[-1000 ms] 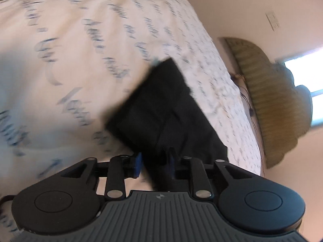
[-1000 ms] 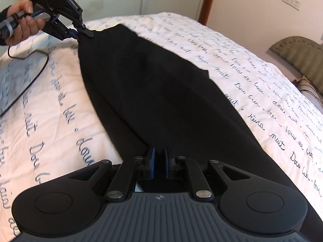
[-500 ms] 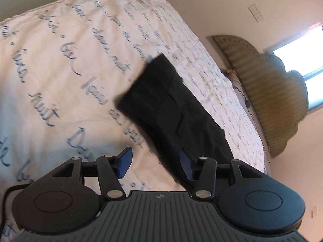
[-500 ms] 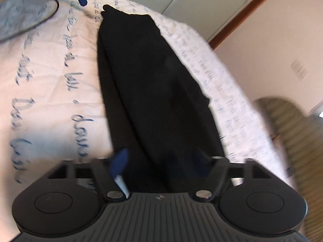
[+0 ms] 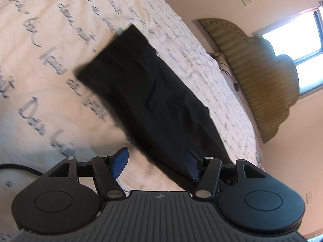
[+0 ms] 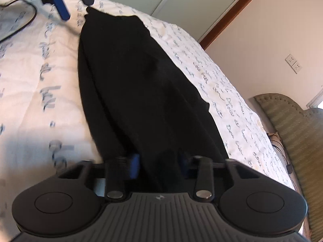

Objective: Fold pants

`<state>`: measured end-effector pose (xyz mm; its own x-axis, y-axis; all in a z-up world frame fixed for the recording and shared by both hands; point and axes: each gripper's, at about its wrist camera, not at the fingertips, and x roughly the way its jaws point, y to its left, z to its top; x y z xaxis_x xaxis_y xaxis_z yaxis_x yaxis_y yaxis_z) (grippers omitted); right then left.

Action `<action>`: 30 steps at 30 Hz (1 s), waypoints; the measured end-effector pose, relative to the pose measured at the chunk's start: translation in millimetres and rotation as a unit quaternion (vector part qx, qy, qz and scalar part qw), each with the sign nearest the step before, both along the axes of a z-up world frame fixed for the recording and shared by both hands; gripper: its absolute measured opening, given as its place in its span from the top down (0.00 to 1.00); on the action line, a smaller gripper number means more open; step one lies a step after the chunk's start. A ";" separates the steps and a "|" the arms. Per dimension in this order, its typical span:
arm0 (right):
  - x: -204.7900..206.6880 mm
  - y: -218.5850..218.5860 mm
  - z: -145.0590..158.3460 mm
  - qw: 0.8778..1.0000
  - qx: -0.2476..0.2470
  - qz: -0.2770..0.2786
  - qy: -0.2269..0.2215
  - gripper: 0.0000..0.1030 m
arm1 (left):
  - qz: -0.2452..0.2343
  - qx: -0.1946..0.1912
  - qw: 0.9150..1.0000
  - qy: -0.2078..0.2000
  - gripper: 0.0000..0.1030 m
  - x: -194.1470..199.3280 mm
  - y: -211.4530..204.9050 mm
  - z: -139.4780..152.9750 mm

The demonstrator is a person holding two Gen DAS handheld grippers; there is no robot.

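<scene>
**Pants laid flat on the bed, one tool letting go, one closing**

Left tool (image 5: 156, 164) is spread and still opening, nothing pinched in it. One blue pad (image 5: 120, 162) sits over bare duvet, the other lies against the edge of the pants (image 5: 153, 92), so the fabric is not really between them. From the right-hand camera I can see that same left tool (image 6: 77, 5) at the far end of the pants, its pads apart just beside the cloth corner.

Right tool (image 6: 159, 166) is closing, with a bunch of the near end of the pants between its pads. I can't tell from the blur whether the pads are pressing on it yet.

Pants themselves are black, stretched out long and flat along the bed (image 6: 40, 76), folded lengthwise so the legs lie stacked. They run between my two tools. Duvet is white with blue handwriting print. A black cable (image 6: 22, 26) lies on it, near the left tool, and a padded green headboard (image 5: 262, 76) stands past the mattress, under a bright window (image 5: 298, 46).
</scene>
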<state>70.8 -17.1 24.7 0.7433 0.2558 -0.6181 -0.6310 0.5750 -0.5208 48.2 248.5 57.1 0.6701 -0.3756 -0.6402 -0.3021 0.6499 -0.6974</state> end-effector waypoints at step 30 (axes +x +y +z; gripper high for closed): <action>10.7 -22.1 42.2 0.985 0.158 -0.043 0.046 0.89 | 0.058 0.007 0.998 -0.011 0.94 74.6 2.3 -2.7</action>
<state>81.4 -39.2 66.9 0.7146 0.3860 -0.5834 -0.6097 0.7525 -0.2490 122.8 250.7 54.4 0.7227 -0.2861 -0.6292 -0.3600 0.6213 -0.6960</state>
